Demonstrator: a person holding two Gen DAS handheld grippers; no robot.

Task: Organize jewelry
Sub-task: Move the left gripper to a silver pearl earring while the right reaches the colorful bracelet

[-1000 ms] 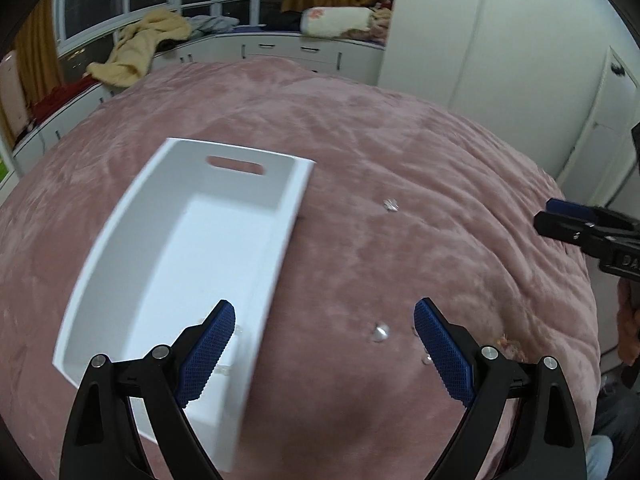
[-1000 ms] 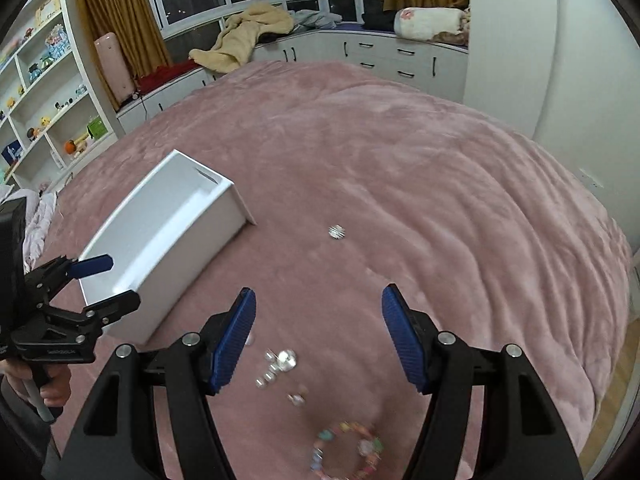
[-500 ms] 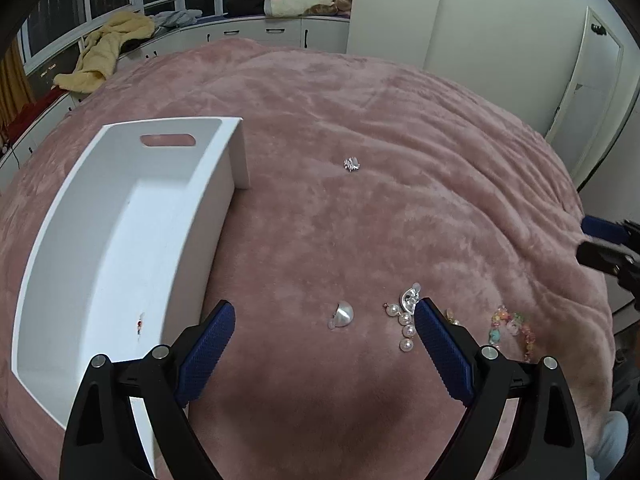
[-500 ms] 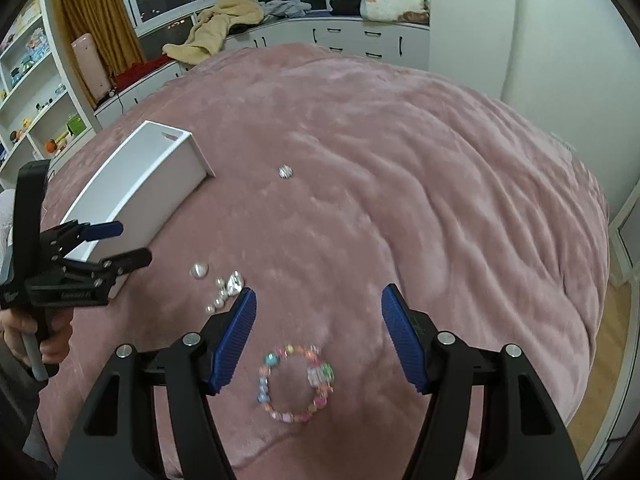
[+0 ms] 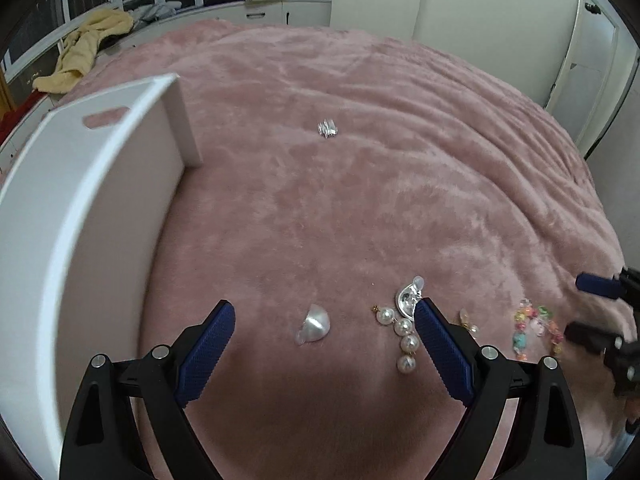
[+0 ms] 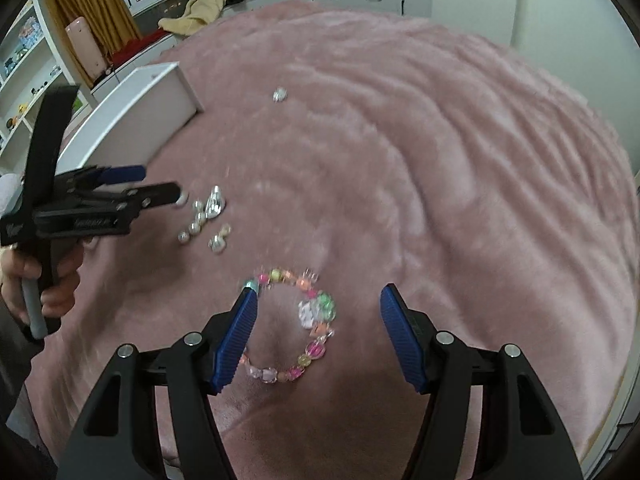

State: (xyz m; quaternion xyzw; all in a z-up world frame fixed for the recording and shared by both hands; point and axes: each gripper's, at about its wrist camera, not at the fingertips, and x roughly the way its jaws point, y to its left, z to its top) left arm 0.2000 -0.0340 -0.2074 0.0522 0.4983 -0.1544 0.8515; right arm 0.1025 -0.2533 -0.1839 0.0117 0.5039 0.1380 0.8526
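Observation:
Jewelry lies on a pink plush bedspread. My left gripper (image 5: 324,310) is open and empty, low over a half-round pearl piece (image 5: 314,325). A string of pearls (image 5: 402,334) and a silver piece (image 5: 406,300) lie by its right finger. My right gripper (image 6: 318,296) is open and empty, low over a colourful bead bracelet (image 6: 310,318), which also shows in the left wrist view (image 5: 536,326). A small silver piece (image 5: 327,128) lies farther off. A white box (image 5: 86,216) stands at the left.
The left gripper and the hand holding it show at the left of the right wrist view (image 6: 92,204). A yellow garment (image 6: 216,4) lies on the far window bench. Shelves (image 6: 24,68) stand at the left, white wardrobes (image 5: 500,16) at the right.
Both grippers have moved down and closer to the bedspread. The pearl pieces now lie between the left fingers and the bracelet between the right fingers. Both stay open.

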